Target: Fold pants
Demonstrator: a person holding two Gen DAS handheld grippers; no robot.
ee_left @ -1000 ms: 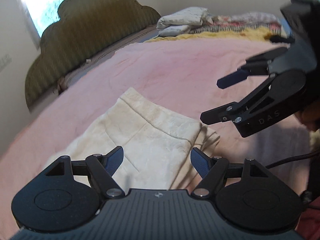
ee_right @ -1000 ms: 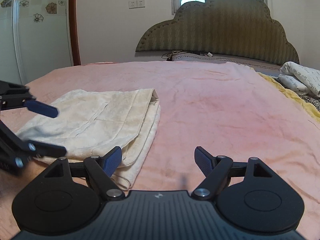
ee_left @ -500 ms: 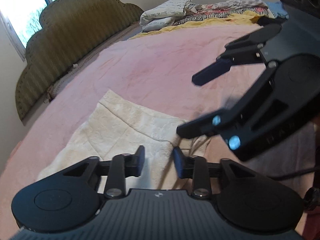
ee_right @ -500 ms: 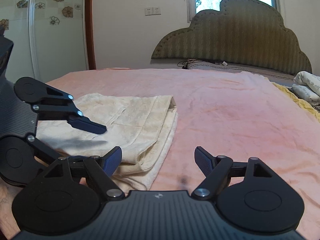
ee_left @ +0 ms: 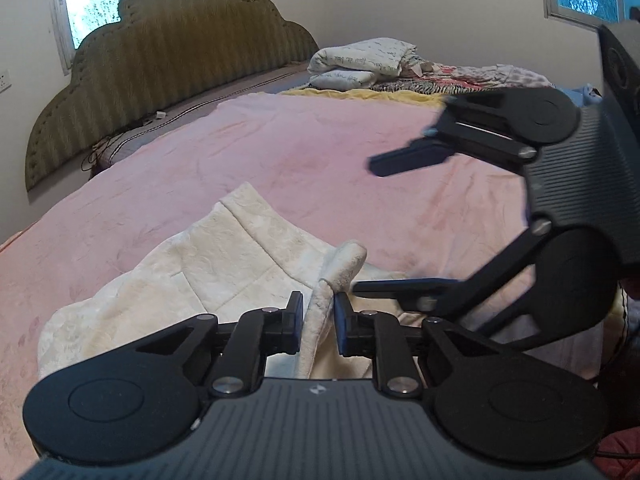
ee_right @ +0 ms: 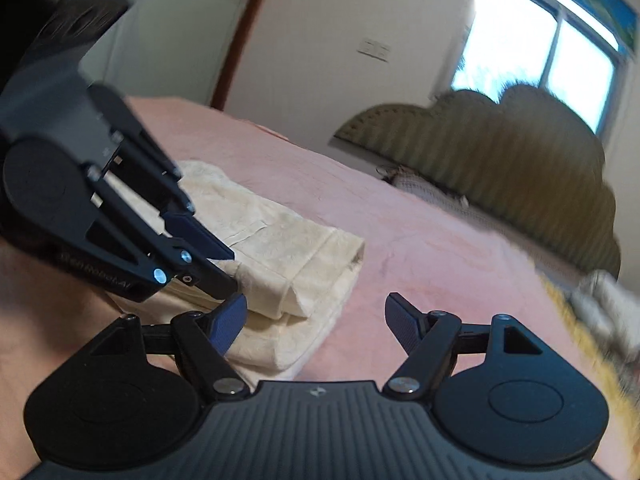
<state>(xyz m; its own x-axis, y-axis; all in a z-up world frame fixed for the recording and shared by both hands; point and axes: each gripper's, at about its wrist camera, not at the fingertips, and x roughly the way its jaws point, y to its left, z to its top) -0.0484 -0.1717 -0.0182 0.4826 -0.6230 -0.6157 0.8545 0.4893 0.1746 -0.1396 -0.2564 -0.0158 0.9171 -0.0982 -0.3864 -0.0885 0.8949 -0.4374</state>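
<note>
Pants: the cream pants (ee_left: 208, 268) lie folded on the pink blanket (ee_left: 312, 160), near the front edge of the bed; in the right wrist view the same stack (ee_right: 288, 256) shows several layers with a hem facing right.

Left gripper: the left gripper (ee_left: 318, 322) has just been closing, and its jaws now stand narrow with a raised fold of the cream cloth between them; the pads press on that strip, which stands up out of the pile. From the right wrist view it (ee_right: 224, 272) comes in from the left, its tips down on the near corner of the stack.

Right gripper: the right gripper (ee_right: 316, 322) has just been closing a little, yet its jaws are still set wide apart, nothing clamped. Its left fingertip (ee_right: 230, 320) sits right at the near edge of the folded layers; the other one is over bare blanket. In the left wrist view it (ee_left: 408, 224) is turned on its side, one finger high, one low beside the lifted fold.

Bed: a green scalloped headboard (ee_left: 160, 68) at the far end, and a heap of folded bedding (ee_left: 364, 64) at the far right.

Room: a bright window (ee_right: 536, 52) above the headboard; this view is smeared with motion blur.
</note>
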